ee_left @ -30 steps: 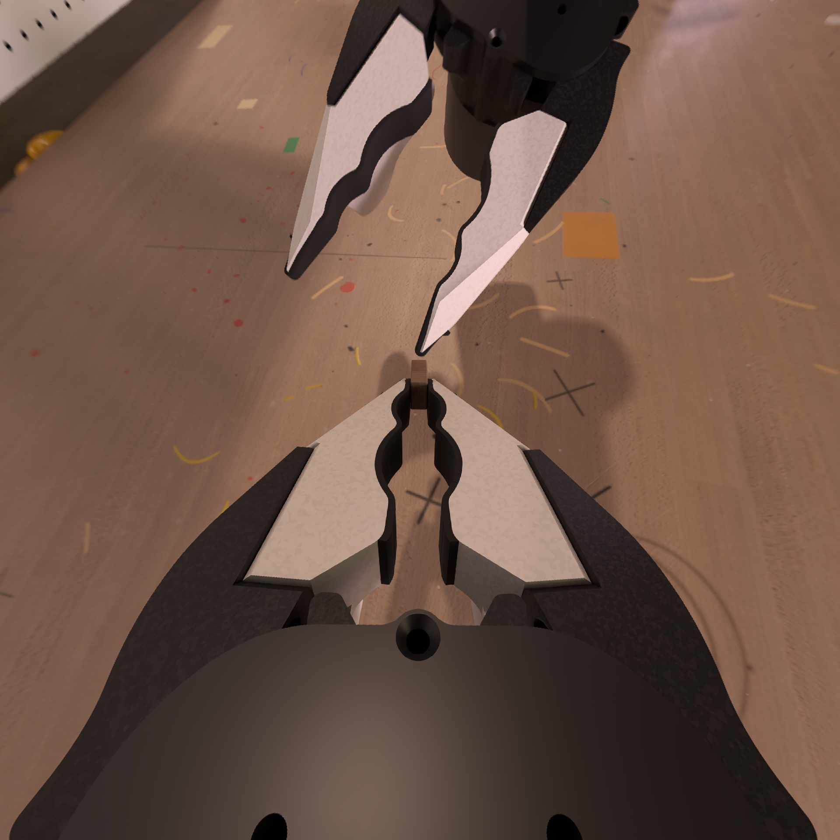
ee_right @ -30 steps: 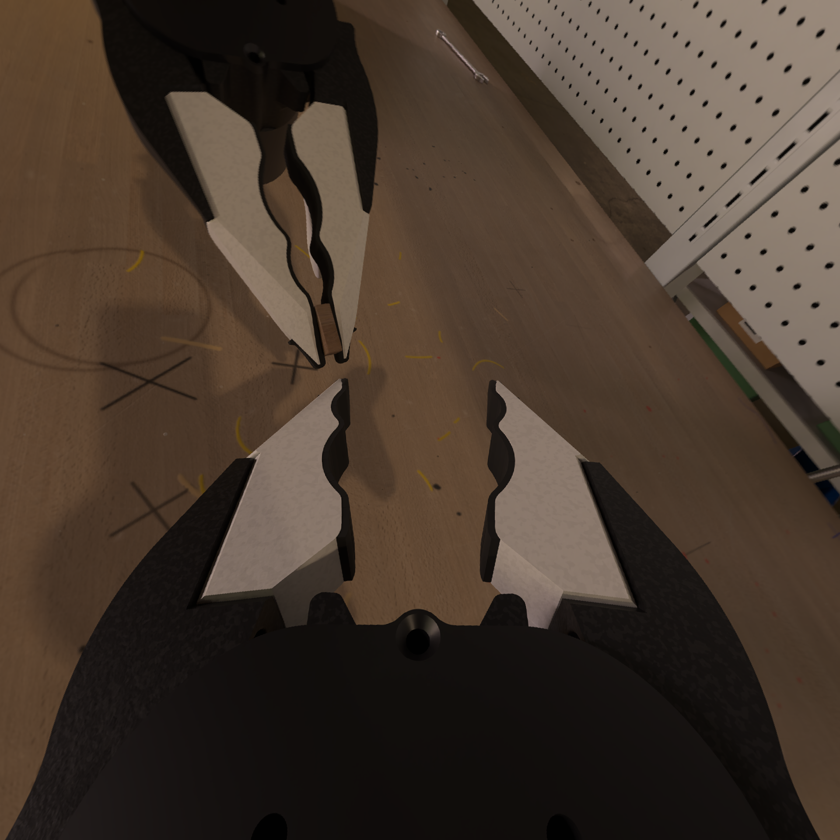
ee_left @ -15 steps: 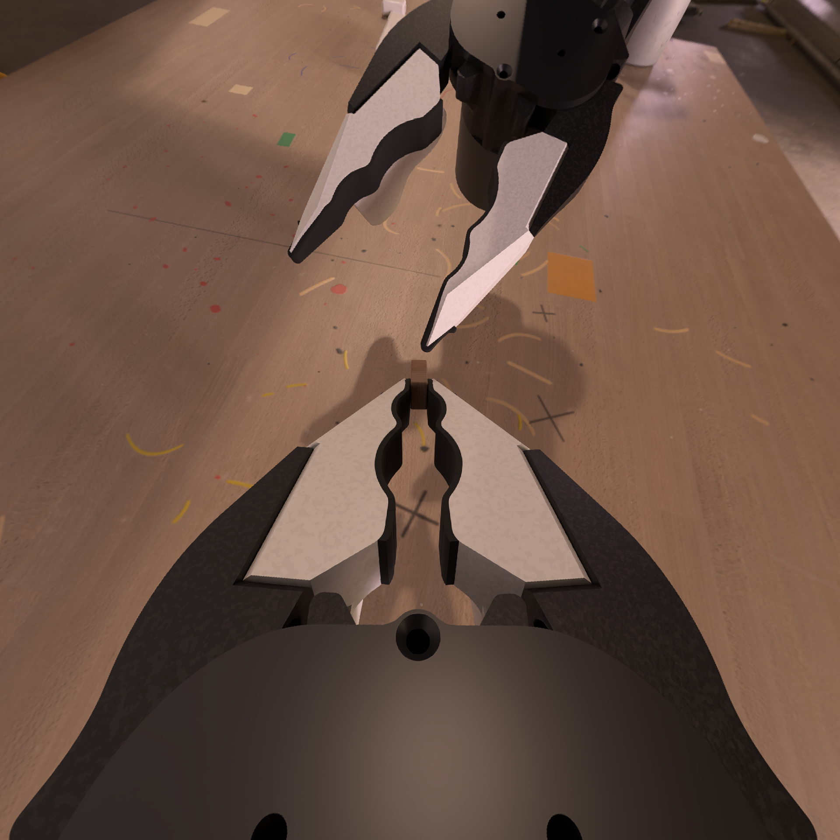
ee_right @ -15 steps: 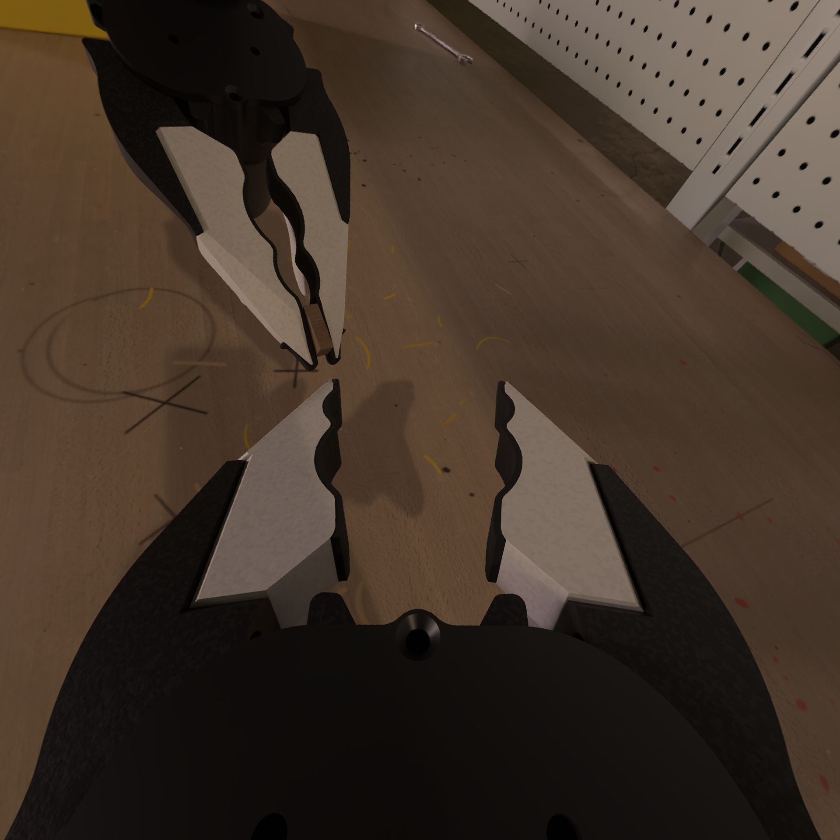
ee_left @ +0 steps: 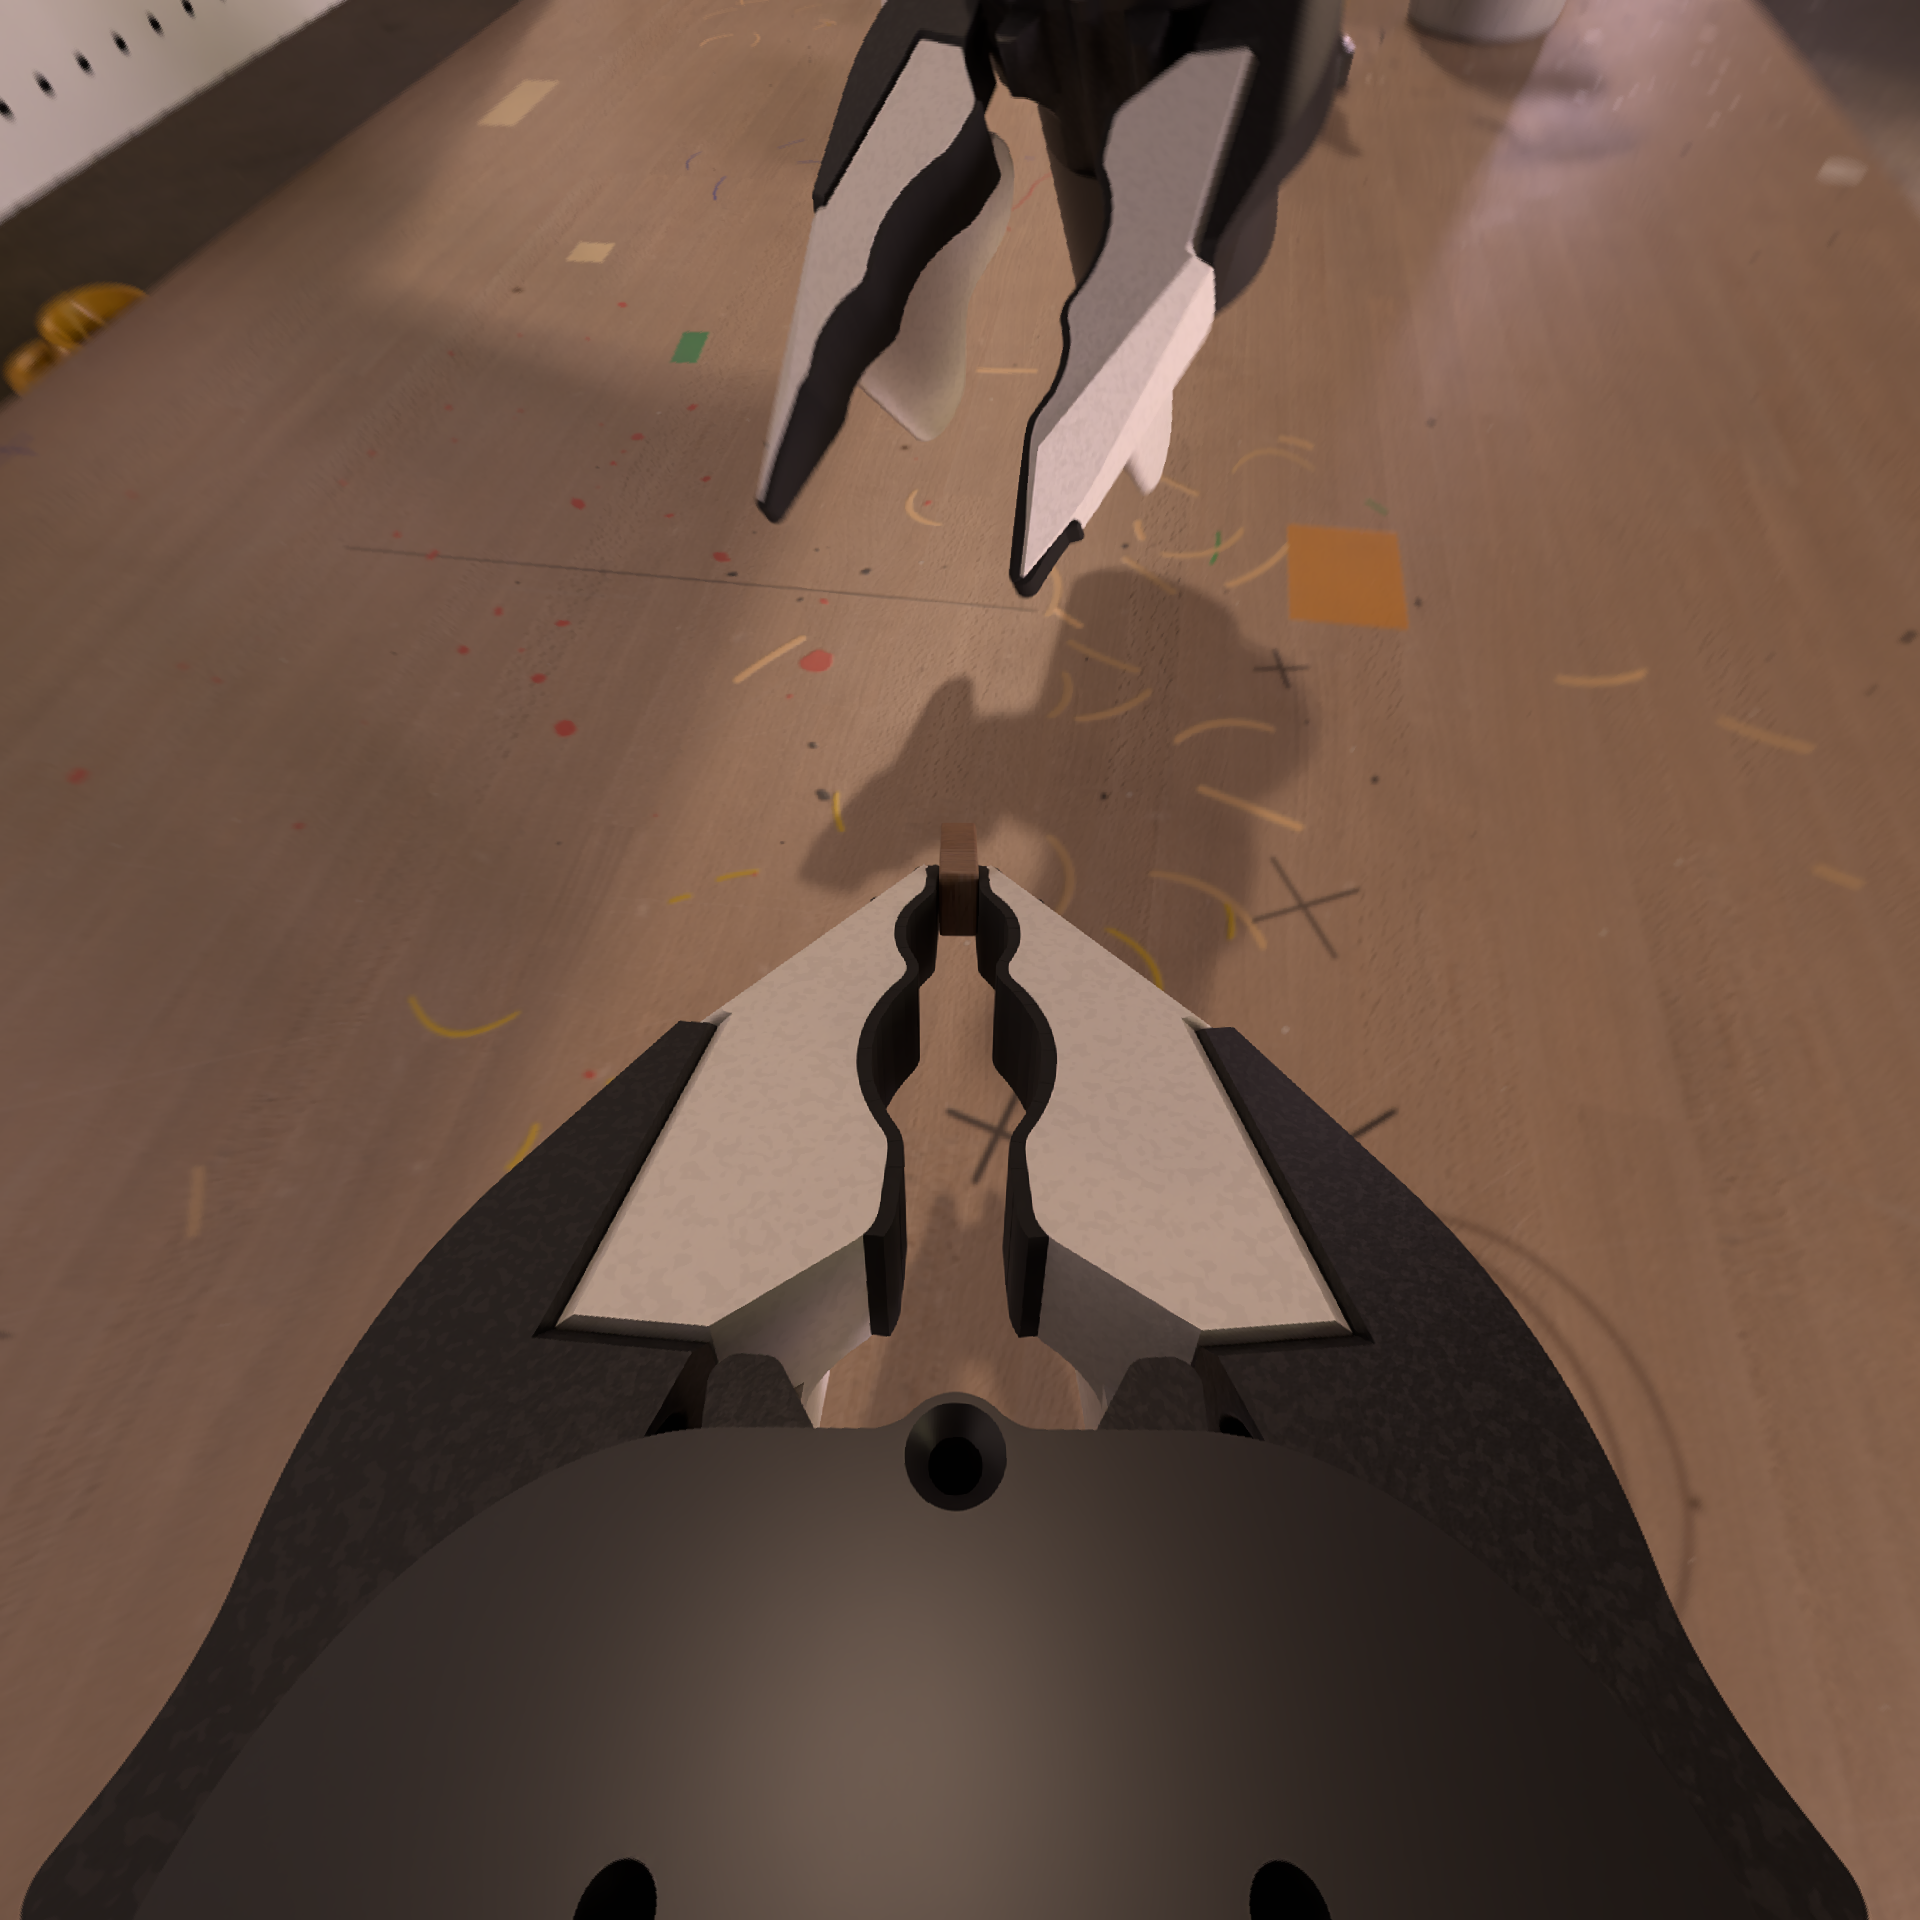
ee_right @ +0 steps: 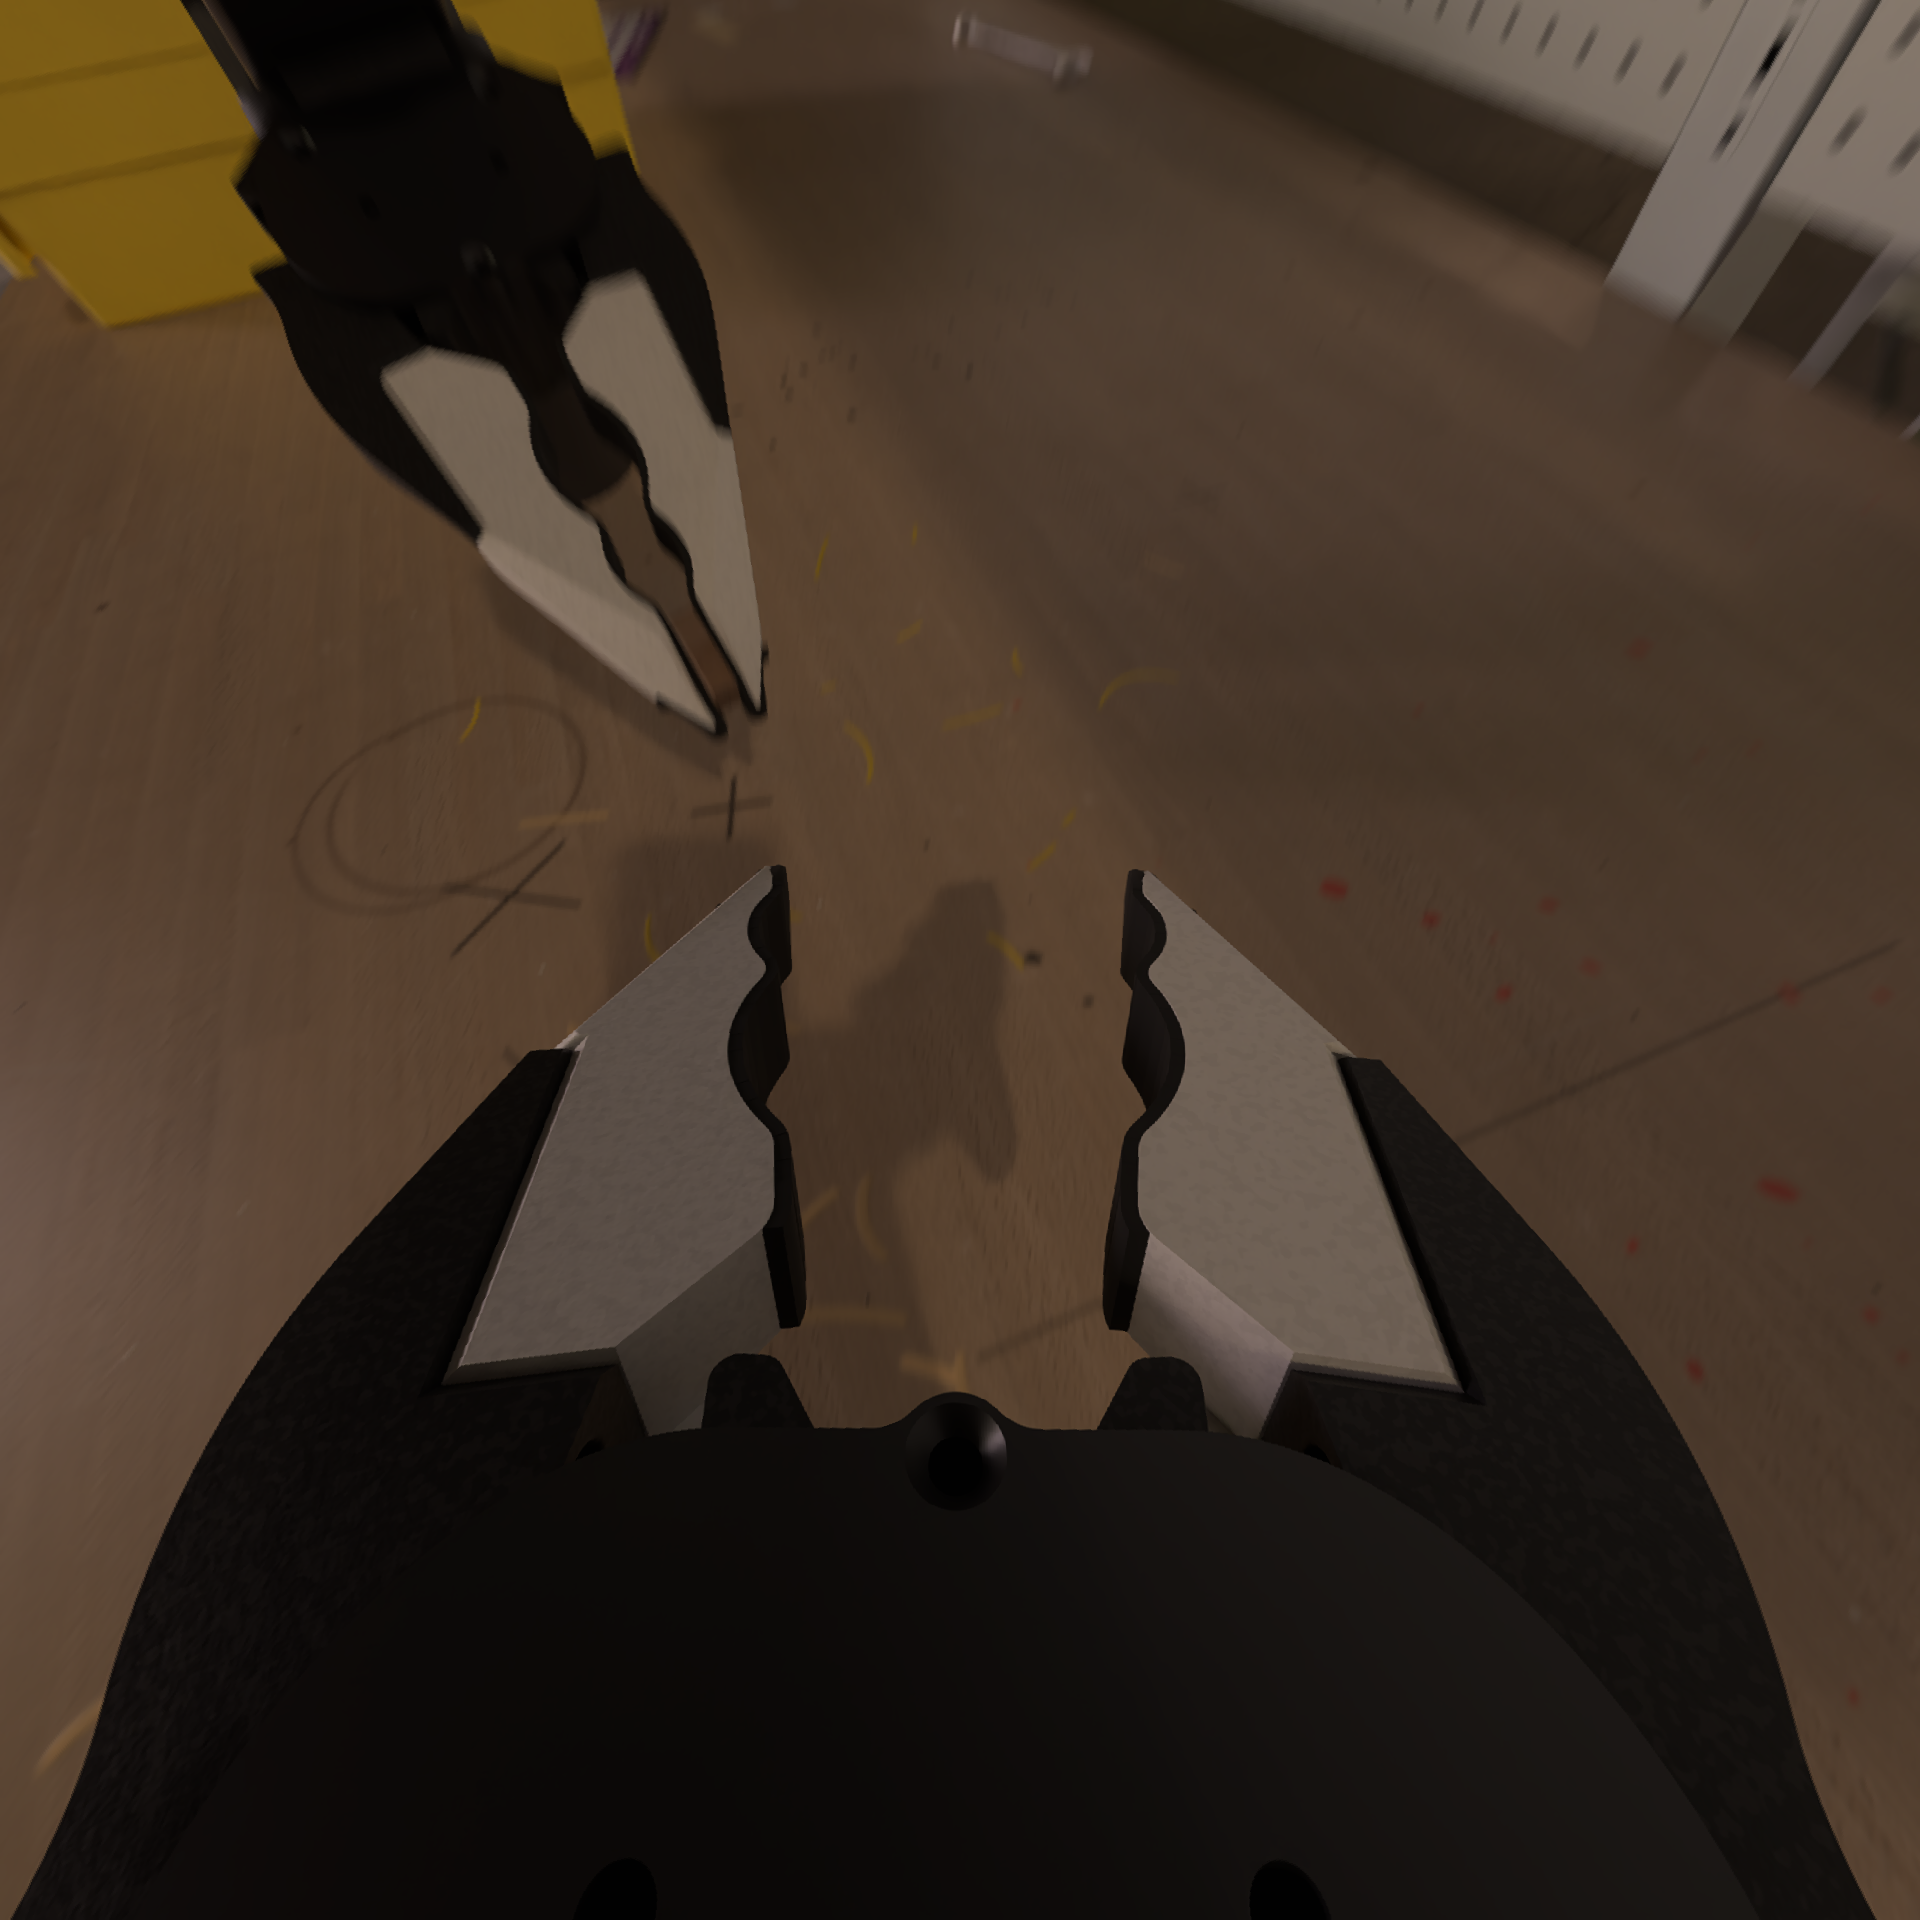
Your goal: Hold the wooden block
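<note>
My left gripper [ee_left: 958, 883] is shut on a small thin wooden block [ee_left: 958, 896], pinched upright between its fingertips above the workbench. The right wrist view shows the same gripper [ee_right: 740, 707] at upper left with the block [ee_right: 712, 665] between its tips. My right gripper [ee_right: 956, 894] is open and empty. In the left wrist view it [ee_left: 899, 545] hangs ahead of the block, tips pointing down, apart from it.
The wooden workbench [ee_left: 1558, 1039] carries pencil crosses, a drawn circle [ee_right: 436, 800], paint specks, shavings and an orange patch [ee_left: 1347, 575]. A yellow drawer unit [ee_right: 114, 156] stands behind the left gripper. White pegboard racks [ee_right: 1766, 156] line the right side.
The right gripper has drawn back and up, away from the block, still open. The left gripper keeps the block pinched. The right view has swung, bringing the yellow unit into view.
</note>
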You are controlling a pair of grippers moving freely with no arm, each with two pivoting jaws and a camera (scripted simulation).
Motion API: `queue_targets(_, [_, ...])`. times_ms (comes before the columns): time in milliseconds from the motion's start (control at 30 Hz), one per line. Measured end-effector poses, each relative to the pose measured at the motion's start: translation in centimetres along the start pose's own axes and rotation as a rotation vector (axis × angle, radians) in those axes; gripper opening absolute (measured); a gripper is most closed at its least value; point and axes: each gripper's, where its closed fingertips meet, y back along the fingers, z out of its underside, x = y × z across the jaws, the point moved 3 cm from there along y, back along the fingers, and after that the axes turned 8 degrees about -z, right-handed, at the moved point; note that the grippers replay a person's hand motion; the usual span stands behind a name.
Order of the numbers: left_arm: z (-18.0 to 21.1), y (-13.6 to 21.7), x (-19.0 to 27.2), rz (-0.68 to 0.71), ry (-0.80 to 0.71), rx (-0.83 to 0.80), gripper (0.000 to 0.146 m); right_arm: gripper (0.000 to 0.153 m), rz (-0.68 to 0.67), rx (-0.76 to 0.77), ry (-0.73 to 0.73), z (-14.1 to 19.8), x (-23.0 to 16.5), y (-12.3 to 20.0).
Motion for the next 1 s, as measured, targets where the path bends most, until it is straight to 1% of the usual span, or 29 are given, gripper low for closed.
queue_targets(67, [0.1, 0.4, -0.1, -0.028, -0.065, -0.008, 0.006, 0.061, -0.058, -0.073, -0.054, 1.1, -0.1, 0.5])
queue_targets(100, [0.2, 0.5, -0.1, -0.04, -0.088, -0.011, 0.006, 0.06, -0.099, -0.079, -0.084, 1.2, -0.4, 0.6])
queue_targets(167, [0.1, 0.7, 0.0, -0.057, -0.124, -0.014, 0.006, 0.054, -0.176, -0.032, -0.117, 0.3, -1.3, 0.5])
queue_targets(200, [0.0, 0.8, 0.1, -0.065, -0.142, -0.011, 0.006, 0.052, -0.193, -0.008, -0.113, -0.3, -1.7, 0.2])
queue_targets(300, [-0.2, 0.8, 0.1, -0.099, -0.19, -0.021, 0.006, 0.043, -0.181, -0.024, -0.068, -1.6, -2.7, -0.7])
queue_targets(333, [-0.1, 0.8, 0.0, -0.114, -0.202, -0.031, 0.006, 0.04, -0.178, -0.037, -0.075, -1.9, -3.0, -1.0])
queue_targets(433, [0.1, 0.6, 0.0, -0.139, -0.224, -0.051, 0.006, 0.032, -0.173, -0.053, -0.165, -2.6, -3.5, -1.8])
queue_targets(567, [0.2, 0.4, 0.0, -0.153, -0.229, -0.057, 0.006, 0.021, -0.17, -0.097, -0.251, -2.5, -4.0, -3.0])
queue_targets(700, [0.3, 0.2, -0.2, -0.167, -0.211, -0.072, 0.005, 0.017, -0.173, -0.147, -0.331, -2.0, -4.3, -4.0])
queue_targets(833, [0.3, 0.0, -0.4, -0.17, -0.181, -0.072, 0.006, 0.013, -0.192, -0.122, -0.394, -2.2, -4.4, -4.1])
queue_targets(1000, [0.3, -0.1, -0.4, -0.173, -0.178, -0.074, 0.006, 0.008, -0.195, -0.138, -0.475, -1.6, -4.3, -4.4])
